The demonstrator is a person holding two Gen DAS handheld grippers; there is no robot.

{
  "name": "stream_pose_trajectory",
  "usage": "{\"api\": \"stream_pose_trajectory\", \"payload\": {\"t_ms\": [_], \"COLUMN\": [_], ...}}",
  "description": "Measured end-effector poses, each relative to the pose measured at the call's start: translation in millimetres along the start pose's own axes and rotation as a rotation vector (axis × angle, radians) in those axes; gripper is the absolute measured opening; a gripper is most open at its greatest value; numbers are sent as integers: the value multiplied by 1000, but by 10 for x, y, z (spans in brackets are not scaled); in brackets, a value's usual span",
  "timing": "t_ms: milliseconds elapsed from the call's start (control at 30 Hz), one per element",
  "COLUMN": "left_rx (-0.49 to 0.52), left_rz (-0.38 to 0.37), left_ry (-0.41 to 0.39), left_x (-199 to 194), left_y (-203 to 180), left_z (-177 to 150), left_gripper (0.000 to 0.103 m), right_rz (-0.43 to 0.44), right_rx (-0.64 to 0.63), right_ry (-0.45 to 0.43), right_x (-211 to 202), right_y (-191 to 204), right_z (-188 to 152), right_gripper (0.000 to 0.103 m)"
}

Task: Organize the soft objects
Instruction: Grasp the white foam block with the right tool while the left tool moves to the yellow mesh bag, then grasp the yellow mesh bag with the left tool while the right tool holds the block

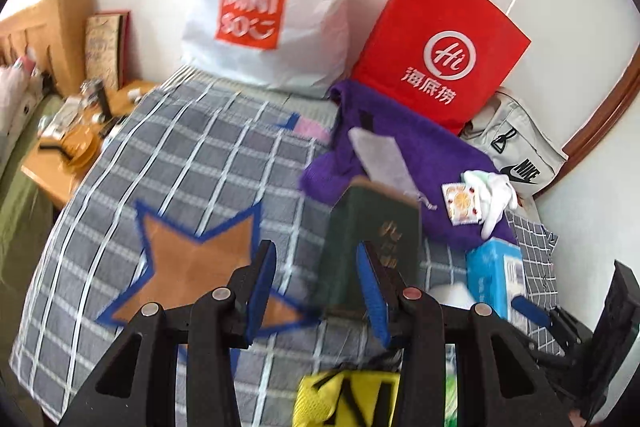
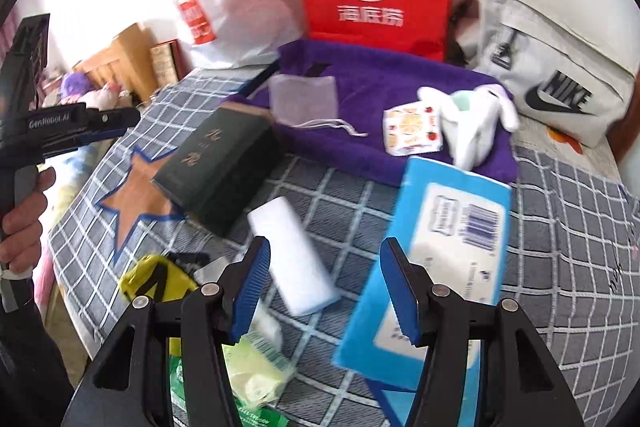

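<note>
Soft things lie on a grey plaid bedspread (image 1: 192, 163). A purple towel (image 2: 400, 95) carries a grey mesh pouch (image 2: 302, 99), a small printed tissue pack (image 2: 412, 131) and white socks (image 2: 476, 119). A dark green box (image 2: 218, 163) lies left of it. A white sponge block (image 2: 292, 255) and a blue tissue pack (image 2: 432, 259) lie near my right gripper (image 2: 324, 287), which is open and empty above them. My left gripper (image 1: 316, 287) is open and empty beside the green box (image 1: 376, 243). A yellow cloth (image 1: 344, 399) lies below it.
A white Miniso bag (image 1: 260, 7), a red paper bag (image 1: 440, 43) and a grey Nike bag (image 2: 552, 75) stand along the wall behind the towel. A cluttered wooden side table (image 1: 72, 147) stands left of the bed. Green packets (image 2: 240, 379) lie at the near edge.
</note>
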State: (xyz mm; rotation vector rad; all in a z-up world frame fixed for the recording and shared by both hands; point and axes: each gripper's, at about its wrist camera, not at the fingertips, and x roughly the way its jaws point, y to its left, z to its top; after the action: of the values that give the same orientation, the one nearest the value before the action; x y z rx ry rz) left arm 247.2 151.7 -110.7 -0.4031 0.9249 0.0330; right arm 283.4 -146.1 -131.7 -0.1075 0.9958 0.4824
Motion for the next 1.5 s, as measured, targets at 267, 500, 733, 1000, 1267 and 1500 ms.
{"api": "stream_pose_trajectory", "payload": {"t_ms": [267, 500, 733, 1000, 1267, 1500], "left_rx": [-6, 42, 90, 122, 189, 243], "left_rz": [-14, -20, -55, -60, -21, 62], "left_ry": [37, 87, 138, 194, 155, 118], "left_x": [-62, -9, 97, 252, 317, 379], "left_y": [233, 250, 138, 33, -123, -241], "left_z": [-456, -681, -905, -1166, -1254, -1236], "left_gripper": [40, 40, 42, 42, 43, 35], "right_rz": [-10, -71, -93, -87, -101, -169], "right_rx": [-104, -103, -130, -23, 81, 168], "right_ry": [4, 78, -3, -176, -128, -27], "right_x": [182, 500, 315, -589, -849, -657], "right_y": [256, 261, 401, 251, 50, -180], "right_z": [-24, -53, -160, -398, -1032, -1494], "right_gripper": [57, 45, 36, 37, 38, 38]}}
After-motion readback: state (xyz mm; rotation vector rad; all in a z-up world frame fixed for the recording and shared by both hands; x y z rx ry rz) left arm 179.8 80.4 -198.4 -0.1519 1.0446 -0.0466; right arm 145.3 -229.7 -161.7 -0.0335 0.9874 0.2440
